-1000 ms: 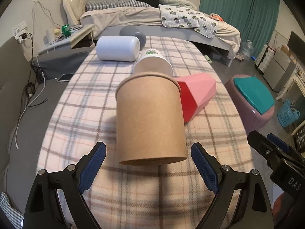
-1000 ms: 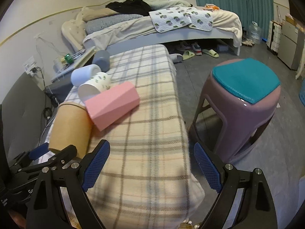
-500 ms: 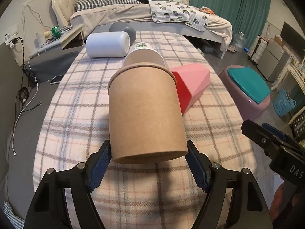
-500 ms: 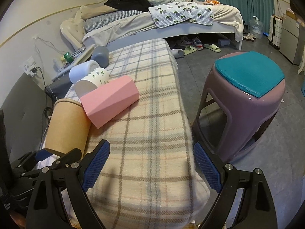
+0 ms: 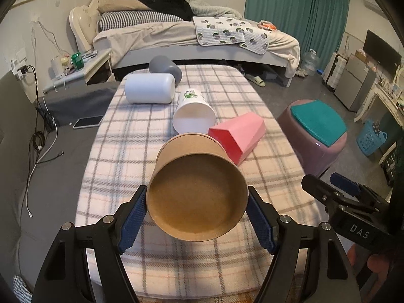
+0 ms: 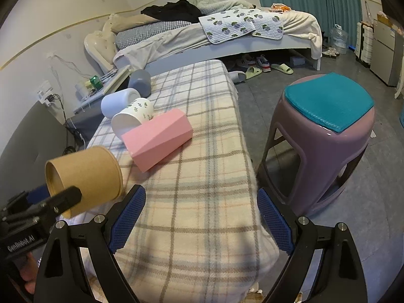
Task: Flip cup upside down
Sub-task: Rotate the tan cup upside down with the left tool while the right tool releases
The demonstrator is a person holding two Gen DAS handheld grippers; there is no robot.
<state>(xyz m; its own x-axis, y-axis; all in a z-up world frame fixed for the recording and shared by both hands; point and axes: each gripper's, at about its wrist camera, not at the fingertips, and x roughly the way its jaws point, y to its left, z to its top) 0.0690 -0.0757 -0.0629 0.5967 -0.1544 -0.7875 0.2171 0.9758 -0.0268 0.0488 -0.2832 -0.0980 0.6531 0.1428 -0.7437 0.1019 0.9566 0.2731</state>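
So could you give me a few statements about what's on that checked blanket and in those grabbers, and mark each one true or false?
1. The left hand-held gripper grips the brown paper cup. True.
2. The right hand-held gripper holds the pink cup. False: it is open and holds nothing.
3. The brown paper cup stands upright on the blanket. False: it is lifted and tipped.
4. The white cup lies on its side. True.

The right gripper (image 5: 358, 227) reads "DAS"; the left gripper (image 6: 20, 240) reads "GenRobot.AI".
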